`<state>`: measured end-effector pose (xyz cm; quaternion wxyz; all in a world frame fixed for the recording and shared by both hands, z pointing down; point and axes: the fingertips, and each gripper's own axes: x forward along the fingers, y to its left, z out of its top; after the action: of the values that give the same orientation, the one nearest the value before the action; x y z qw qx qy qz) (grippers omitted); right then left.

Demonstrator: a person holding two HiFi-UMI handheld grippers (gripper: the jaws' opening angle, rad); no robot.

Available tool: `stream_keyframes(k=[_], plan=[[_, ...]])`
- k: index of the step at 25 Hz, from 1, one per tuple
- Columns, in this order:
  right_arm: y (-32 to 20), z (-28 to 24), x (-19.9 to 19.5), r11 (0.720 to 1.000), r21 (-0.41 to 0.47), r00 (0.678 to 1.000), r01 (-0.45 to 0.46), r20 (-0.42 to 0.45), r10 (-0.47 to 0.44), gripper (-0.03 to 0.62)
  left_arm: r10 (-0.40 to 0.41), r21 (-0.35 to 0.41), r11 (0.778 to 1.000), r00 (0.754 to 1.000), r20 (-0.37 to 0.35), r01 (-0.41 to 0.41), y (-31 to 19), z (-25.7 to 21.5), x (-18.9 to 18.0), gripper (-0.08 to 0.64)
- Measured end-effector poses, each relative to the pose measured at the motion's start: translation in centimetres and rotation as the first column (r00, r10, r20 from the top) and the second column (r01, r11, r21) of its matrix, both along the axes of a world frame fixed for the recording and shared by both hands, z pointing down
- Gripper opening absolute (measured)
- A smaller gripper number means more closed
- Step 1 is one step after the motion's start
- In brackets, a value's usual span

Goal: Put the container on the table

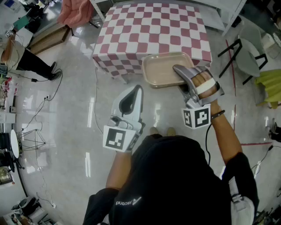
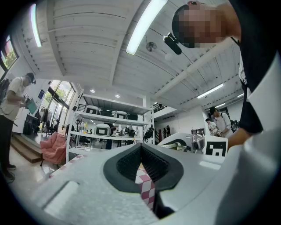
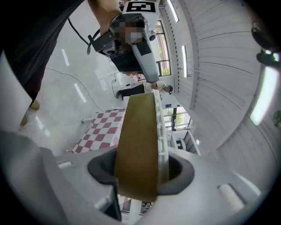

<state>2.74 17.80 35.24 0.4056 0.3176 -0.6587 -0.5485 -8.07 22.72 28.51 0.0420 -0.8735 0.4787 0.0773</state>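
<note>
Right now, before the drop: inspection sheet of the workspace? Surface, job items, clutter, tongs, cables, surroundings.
Surface: table under a red-and-white checked cloth.
Job's things: beige container over the table's near edge, gripped at its right rim; cannot tell whether it rests on the cloth.
Clutter: pink cloth beyond the table's far left corner.
Grippers: right tongs shut on the container; left tongs shut, empty.
Cables: black cable on the floor at left.
Surroundings: person standing at left; grey chair at right.
</note>
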Motion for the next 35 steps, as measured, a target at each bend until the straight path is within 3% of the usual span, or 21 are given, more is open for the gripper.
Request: stream_keyframes(k=[3,22,25,29,35], plan=[[-0.8,0.3,-0.7,1.000,-0.003,1.000,-0.012,0.001,0.012,0.204,0.008,-0.031,0.999,1.000,0.019,-0.007,-0.8,0.6,-0.9,0.009],[-10.0,2.9,-3.4,0.989,0.017,0.989,-0.144,-0.021,0.144,0.204,0.052,-0.022,0.998,0.998,0.018,-0.051,-9.5,2.3,-6.7,0.009],[-14.0,3.3,-2.7,0.988,0.018,0.988,-0.151,-0.030,0.151,0.204,0.053,-0.020,0.998,0.998,0.028,-0.052,-13.2,2.5,-6.5,0.009],[-22.5,3.3,-2.4,0.990,0.024,0.989,-0.139,-0.047,0.141,0.204,0.039,-0.031,0.999,0.998,0.040,-0.037,-21.7,2.4,-6.4,0.009],[-27.2,5.0,-0.9,0.989,0.033,0.988,-0.146,-0.049,0.148,0.204,0.016,-0.046,0.999,0.999,0.050,-0.013,-27.2,3.8,-5.2,0.009]])
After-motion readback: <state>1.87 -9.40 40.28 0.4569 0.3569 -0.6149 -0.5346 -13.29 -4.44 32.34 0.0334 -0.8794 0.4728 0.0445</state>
